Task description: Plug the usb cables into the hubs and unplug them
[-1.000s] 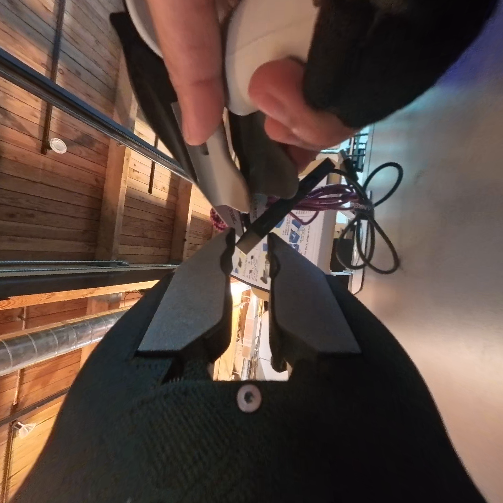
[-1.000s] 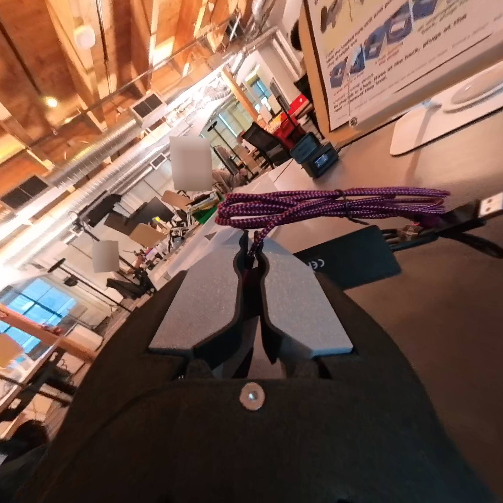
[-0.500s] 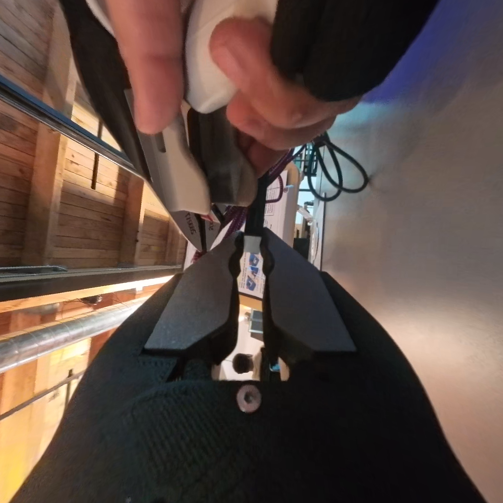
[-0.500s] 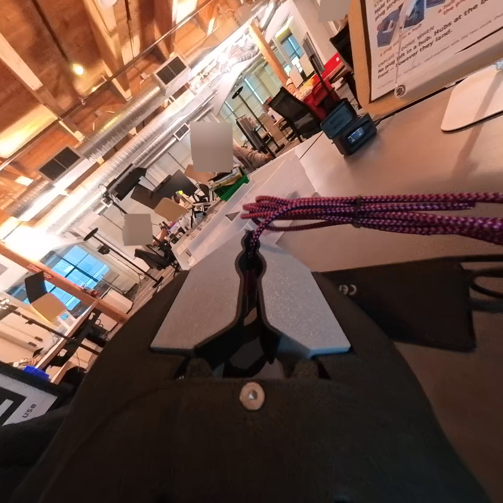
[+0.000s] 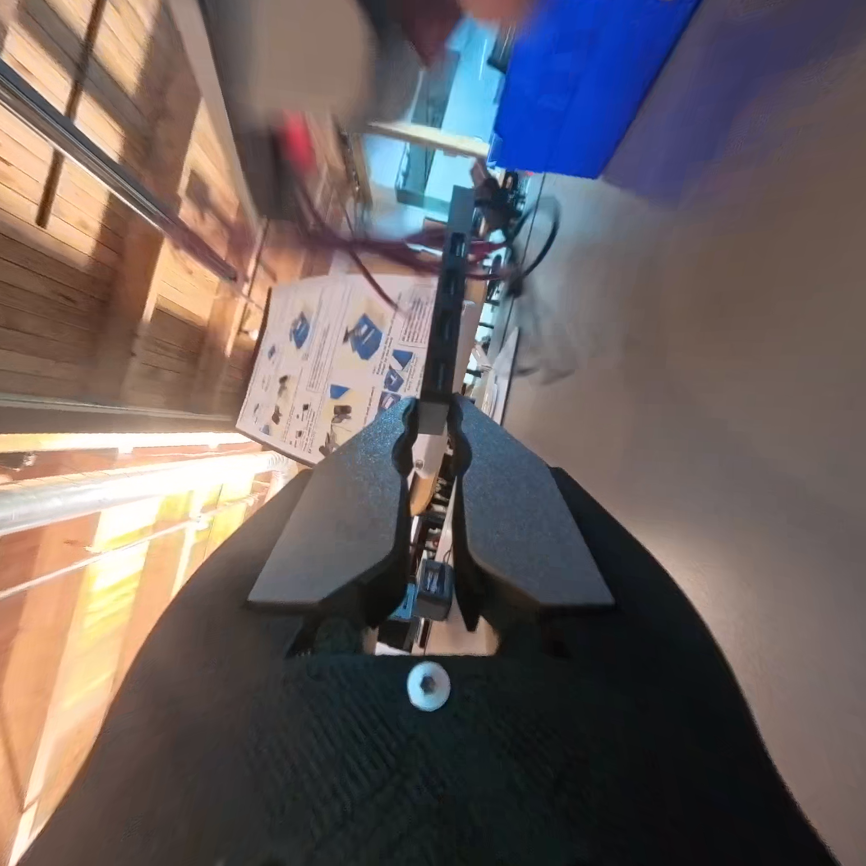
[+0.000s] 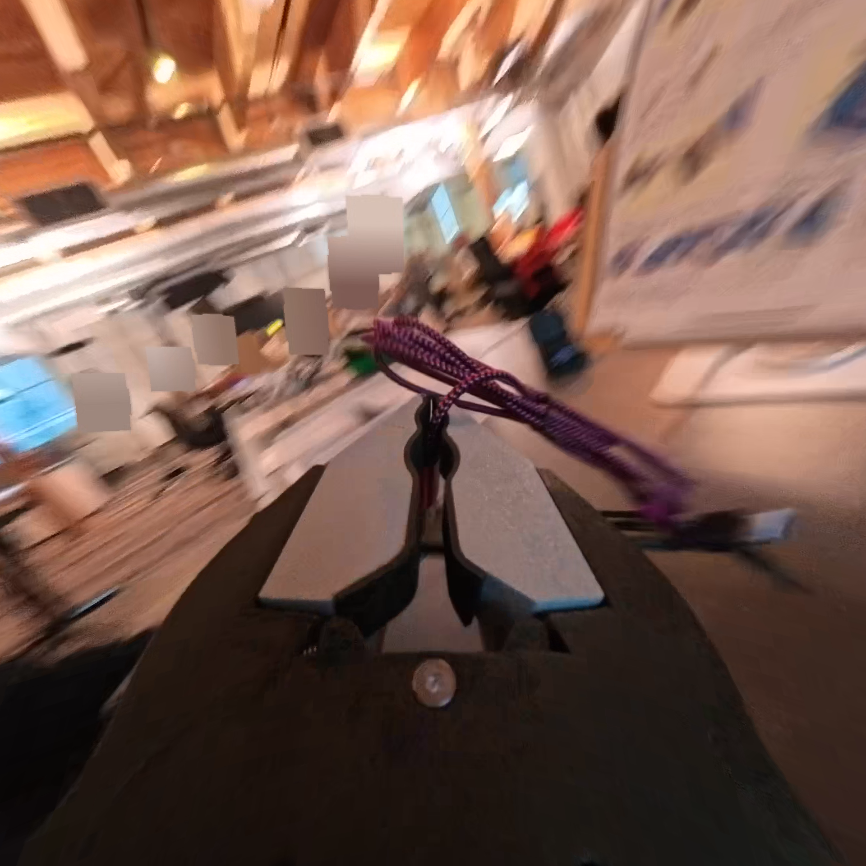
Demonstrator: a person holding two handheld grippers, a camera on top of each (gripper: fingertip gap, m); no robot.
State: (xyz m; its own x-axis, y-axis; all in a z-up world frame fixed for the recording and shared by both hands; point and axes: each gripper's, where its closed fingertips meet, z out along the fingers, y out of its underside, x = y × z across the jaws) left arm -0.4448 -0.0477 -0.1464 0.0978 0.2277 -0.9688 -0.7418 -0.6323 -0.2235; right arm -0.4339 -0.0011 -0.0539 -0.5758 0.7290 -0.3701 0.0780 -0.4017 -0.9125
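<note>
Hub (image 5: 444, 323) and cable are each in a different gripper, and the coming move turns on lining one up with the other. In the left wrist view the left gripper (image 5: 432, 417) has its jaws closed down on the near end of the long black hub, which runs straight away from the fingertips toward twelve o'clock, its narrow edge with the row of ports facing the camera. That long axis follows the gripper's own forward line.

In the right wrist view the right gripper (image 6: 430, 424) is pinched almost fully together on the purple braided cable (image 6: 468, 379); I cannot tell whether the pads hold the cord itself or the plug body tucked between them. From the tips the bundled loops swing out toward two o'clock and then trail down to four o'clock, where a silver plug end (image 6: 768, 524) hangs blurred above the tabletop (image 6: 750, 656).

Judging from this, the hub is the steadied part and the right gripper carries the piece to be brought in. Motion blur hides how far apart they are. In the left wrist view, purple strands (image 5: 375, 243) cross near the hub's far end at about eleven o'clock, so the cable lies beyond the hub, up and to the left.
</note>
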